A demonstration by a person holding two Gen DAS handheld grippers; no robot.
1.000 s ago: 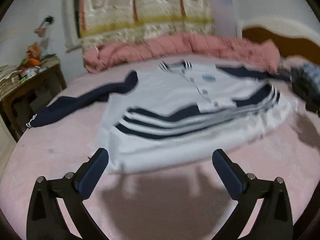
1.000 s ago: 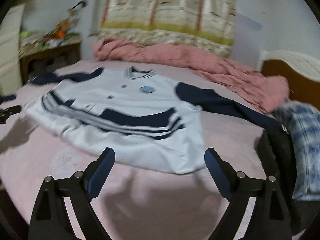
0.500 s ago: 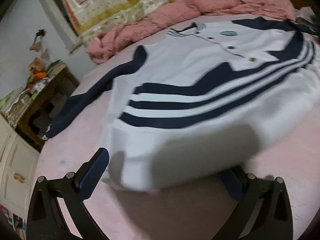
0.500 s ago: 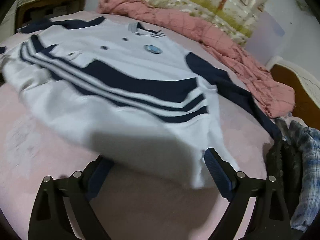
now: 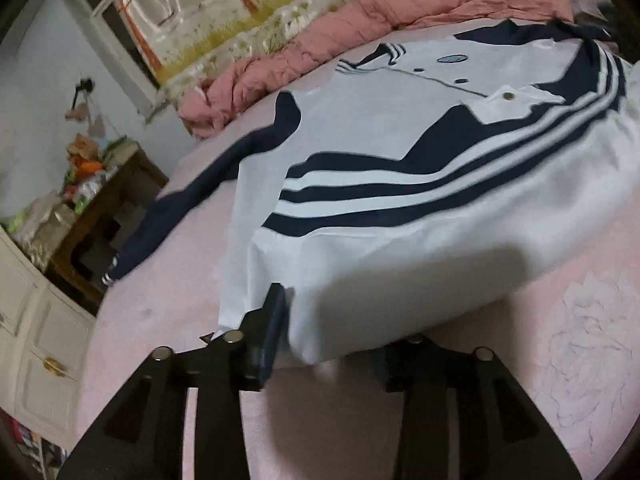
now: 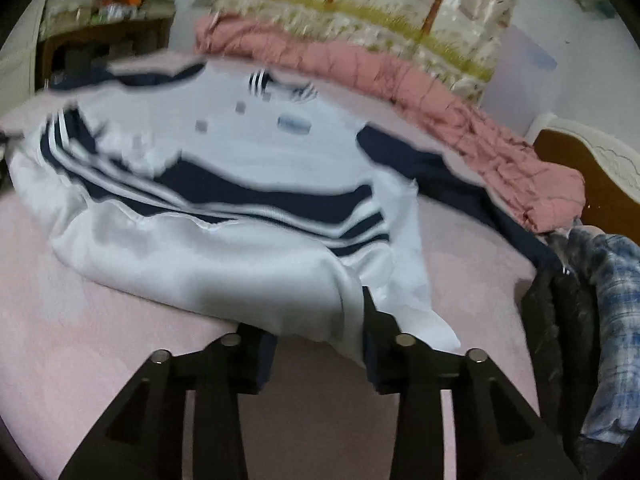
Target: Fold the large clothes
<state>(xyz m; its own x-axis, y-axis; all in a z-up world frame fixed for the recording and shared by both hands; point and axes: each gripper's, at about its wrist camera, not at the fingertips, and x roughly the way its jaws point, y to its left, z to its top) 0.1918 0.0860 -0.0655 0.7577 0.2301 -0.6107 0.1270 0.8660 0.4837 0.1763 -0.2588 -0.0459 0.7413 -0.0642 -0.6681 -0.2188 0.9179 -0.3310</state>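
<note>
Both grippers, left [image 5: 324, 344] and right [image 6: 320, 344], pitched down, jaws closing around white navy-striped jersey [image 5: 400, 160] hem; pink bedsheet [image 5: 440, 420], blurry.

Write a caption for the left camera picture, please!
Left claw closing around the white shirt's hem on the pink bed.

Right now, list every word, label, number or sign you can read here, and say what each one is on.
None can be read.
Oval chest badge on the white and navy jacket: too small in the left wrist view, blurred in the right wrist view.
Hanging cloth behind the bed: trees and grass printed on it, no letters visible.
</note>
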